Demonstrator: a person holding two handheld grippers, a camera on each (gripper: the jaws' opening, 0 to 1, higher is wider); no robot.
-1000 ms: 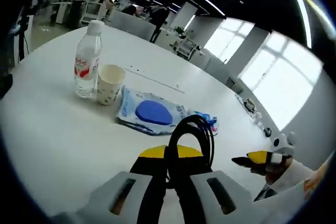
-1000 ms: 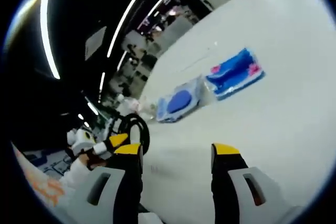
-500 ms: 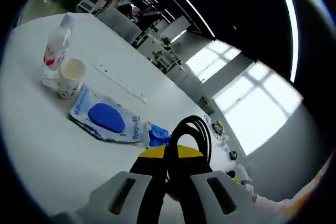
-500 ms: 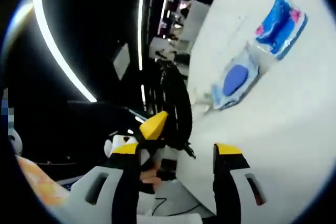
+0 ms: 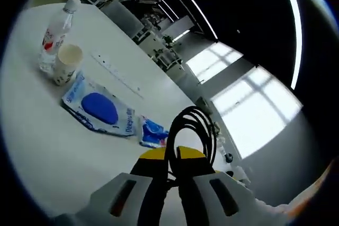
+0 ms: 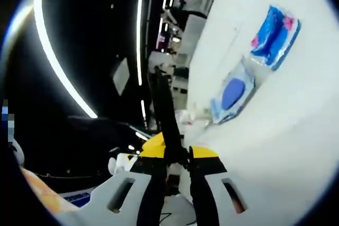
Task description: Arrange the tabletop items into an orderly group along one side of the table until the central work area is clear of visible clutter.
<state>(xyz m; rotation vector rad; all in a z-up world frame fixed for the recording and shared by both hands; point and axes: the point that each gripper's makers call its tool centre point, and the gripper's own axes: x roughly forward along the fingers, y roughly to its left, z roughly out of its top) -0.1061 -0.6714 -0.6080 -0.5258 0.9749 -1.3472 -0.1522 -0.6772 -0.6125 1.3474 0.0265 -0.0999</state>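
Between the yellow-tipped jaws of the left gripper (image 5: 172,157), a coiled black cable (image 5: 192,130), pinched tight with the jaws nearly together and its loops arching up past the tips. Ahead and to the left of that gripper, flat on the round white table (image 5: 32,130): a clear plastic pouch with a dark blue oval pad inside (image 5: 95,110), and touching its near right end a smaller blue-and-pink packet (image 5: 153,132), just beyond the jaw tips. Farther off on the left, a printed white paper cup (image 5: 66,64) standing upright, and right behind it, touching or nearly so, a clear plastic water bottle with a red label and white cap (image 5: 54,34), also upright.

In the right gripper view, the right gripper (image 6: 175,154) closed almost fully on the same black cable (image 6: 165,115), a bundle of strands rising straight up from between its yellow tips. Ahead and to the right of those jaws, the table (image 6: 296,146) tilted steeply, with the blue-pad pouch (image 6: 232,95) nearer and the blue-and-pink packet (image 6: 274,34) beyond it, their ends just meeting.
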